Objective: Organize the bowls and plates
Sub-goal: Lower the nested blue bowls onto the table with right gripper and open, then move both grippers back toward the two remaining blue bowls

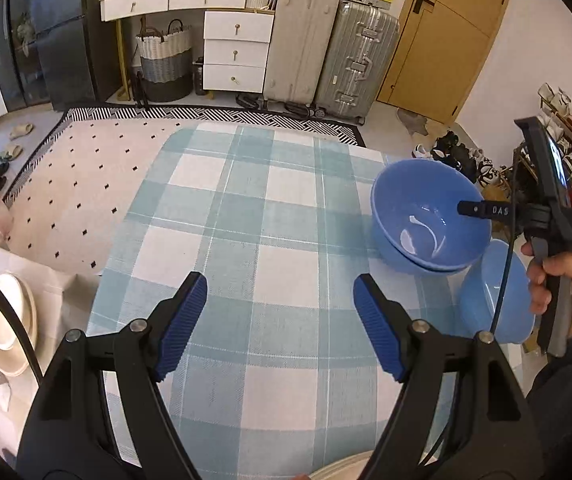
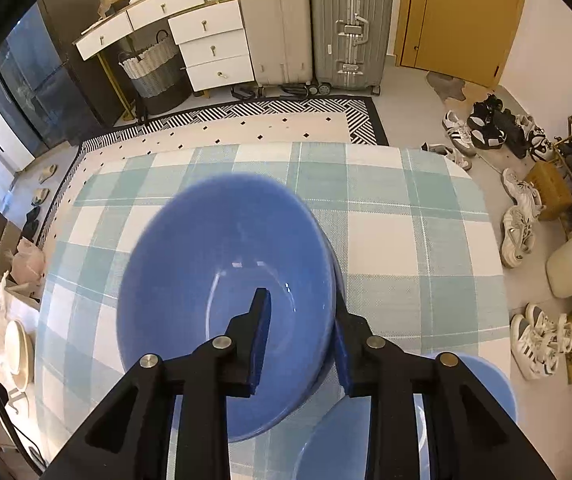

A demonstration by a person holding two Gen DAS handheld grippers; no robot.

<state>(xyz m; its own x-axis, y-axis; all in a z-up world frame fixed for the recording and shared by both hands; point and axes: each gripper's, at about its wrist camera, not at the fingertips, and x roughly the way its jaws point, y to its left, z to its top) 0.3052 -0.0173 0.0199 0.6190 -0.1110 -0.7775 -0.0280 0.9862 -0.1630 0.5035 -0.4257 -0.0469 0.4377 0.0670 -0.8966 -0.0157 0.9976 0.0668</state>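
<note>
two stacked blue bowls (image 2: 222, 280) pinched by right gripper (image 2: 300, 344); left gripper (image 1: 280, 326) agape

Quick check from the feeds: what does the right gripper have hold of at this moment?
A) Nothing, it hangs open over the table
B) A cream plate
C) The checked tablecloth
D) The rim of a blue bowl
D. In the right wrist view the right gripper is closed on the blue bowl, one finger inside the rim and one outside; the left gripper is open and empty.
</note>
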